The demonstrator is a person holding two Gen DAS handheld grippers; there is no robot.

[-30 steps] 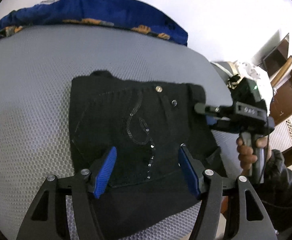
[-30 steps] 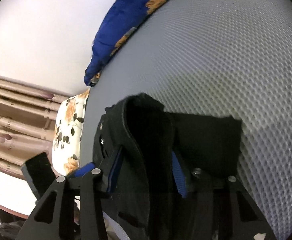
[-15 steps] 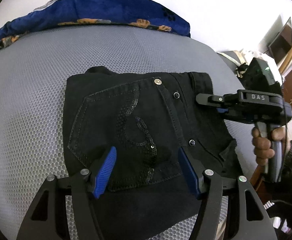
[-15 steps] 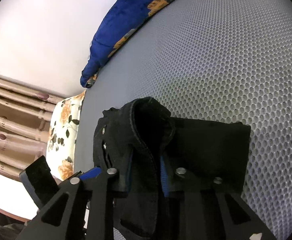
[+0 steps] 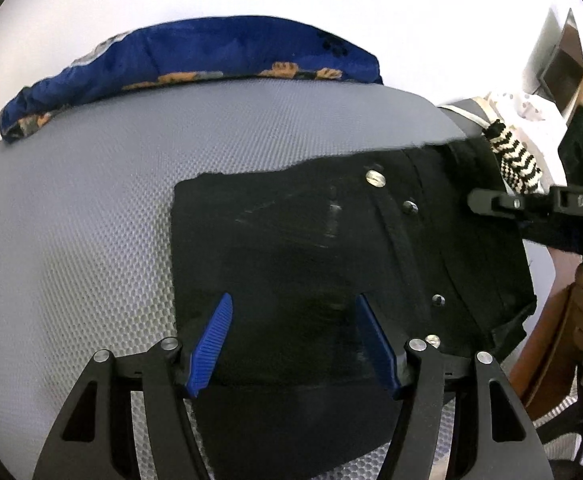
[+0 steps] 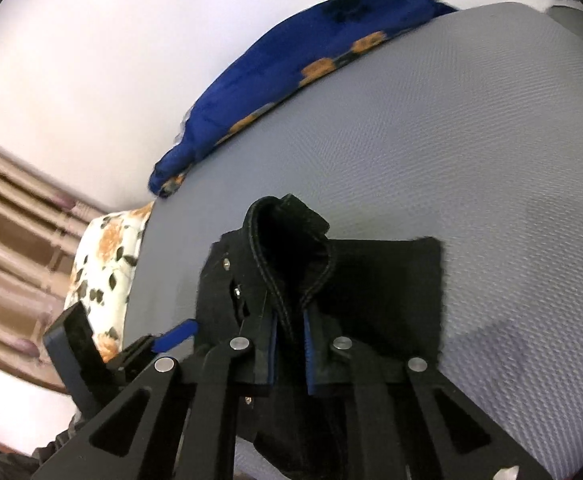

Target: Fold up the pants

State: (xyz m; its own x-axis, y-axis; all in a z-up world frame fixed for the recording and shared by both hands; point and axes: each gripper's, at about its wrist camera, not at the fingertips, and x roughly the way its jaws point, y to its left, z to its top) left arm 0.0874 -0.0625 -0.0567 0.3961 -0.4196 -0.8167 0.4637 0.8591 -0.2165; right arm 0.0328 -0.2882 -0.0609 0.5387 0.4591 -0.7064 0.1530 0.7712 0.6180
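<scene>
Pants (image 5: 311, 264) folded, waistband rightward; right tool (image 6: 290, 350) pinches waistband, left tool (image 5: 293, 340) wide.

Black folded pants (image 5: 323, 264), rivets showing

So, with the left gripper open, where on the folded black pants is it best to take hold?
Probably the near folded edge of the black pants, coming in low from the near side. The left gripper already straddles that edge with jaws open, and stacked layers there give a thick lip. The right gripper is clamped on the waistband seam.
</scene>
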